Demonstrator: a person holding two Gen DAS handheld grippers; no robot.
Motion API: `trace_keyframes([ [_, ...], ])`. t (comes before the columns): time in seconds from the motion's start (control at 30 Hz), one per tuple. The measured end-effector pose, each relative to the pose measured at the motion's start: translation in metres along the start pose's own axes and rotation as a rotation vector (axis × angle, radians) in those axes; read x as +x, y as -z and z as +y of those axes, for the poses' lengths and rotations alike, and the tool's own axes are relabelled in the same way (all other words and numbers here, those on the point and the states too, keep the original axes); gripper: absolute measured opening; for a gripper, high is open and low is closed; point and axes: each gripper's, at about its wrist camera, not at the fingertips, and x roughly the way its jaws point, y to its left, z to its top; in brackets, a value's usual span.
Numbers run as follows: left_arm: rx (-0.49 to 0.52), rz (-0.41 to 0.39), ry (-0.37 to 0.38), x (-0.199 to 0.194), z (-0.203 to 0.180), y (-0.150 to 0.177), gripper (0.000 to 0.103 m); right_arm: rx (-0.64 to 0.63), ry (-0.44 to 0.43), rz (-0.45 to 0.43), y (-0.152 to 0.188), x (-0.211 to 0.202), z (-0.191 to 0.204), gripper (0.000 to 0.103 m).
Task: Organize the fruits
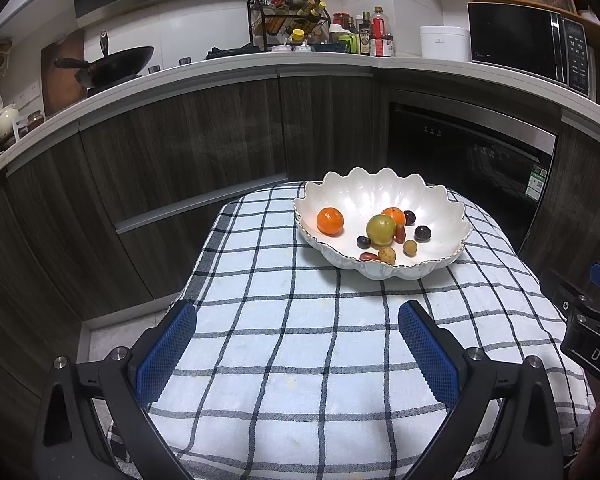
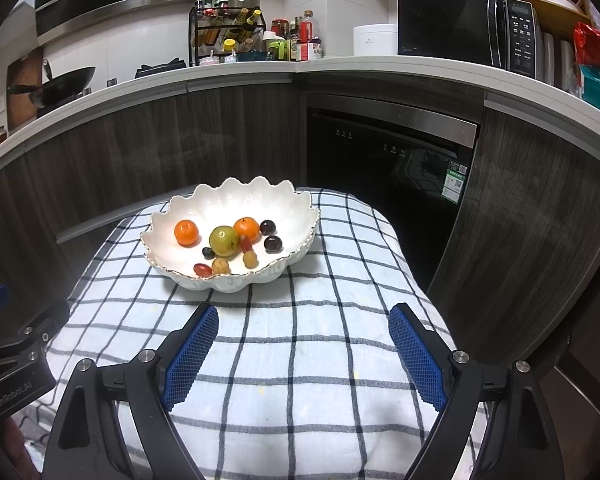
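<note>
A white scalloped bowl point(image 1: 440, 204) stands at the far side of a small table under a blue-checked cloth point(image 1: 300, 340). It holds two oranges point(image 1: 330, 221), a green apple point(image 1: 380, 229), dark plums point(image 1: 422, 233) and several small fruits. The right wrist view shows the same bowl point(image 2: 283, 204) with the oranges point(image 2: 186, 232) and apple point(image 2: 223, 241). My left gripper point(image 1: 297, 312) is open and empty over the near cloth. My right gripper point(image 2: 302, 314) is open and empty, just short of the bowl.
Dark wood kitchen cabinets and a black built-in oven point(image 2: 388, 168) stand behind the table. The counter above carries a wok point(image 1: 119, 60), a spice rack point(image 1: 287, 20), bottles and a microwave point(image 1: 532, 44). The right gripper's body point(image 1: 588, 320) shows at the right edge.
</note>
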Motion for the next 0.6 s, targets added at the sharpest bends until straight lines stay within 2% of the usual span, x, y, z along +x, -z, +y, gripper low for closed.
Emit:
trace_keyframes([
  [0.6, 0.012, -0.012, 0.003, -0.0035, -0.0002, -0.0022, 0.103, 0.006, 0.004, -0.002, 0.0006, 0.0, -0.0021, 0.088],
])
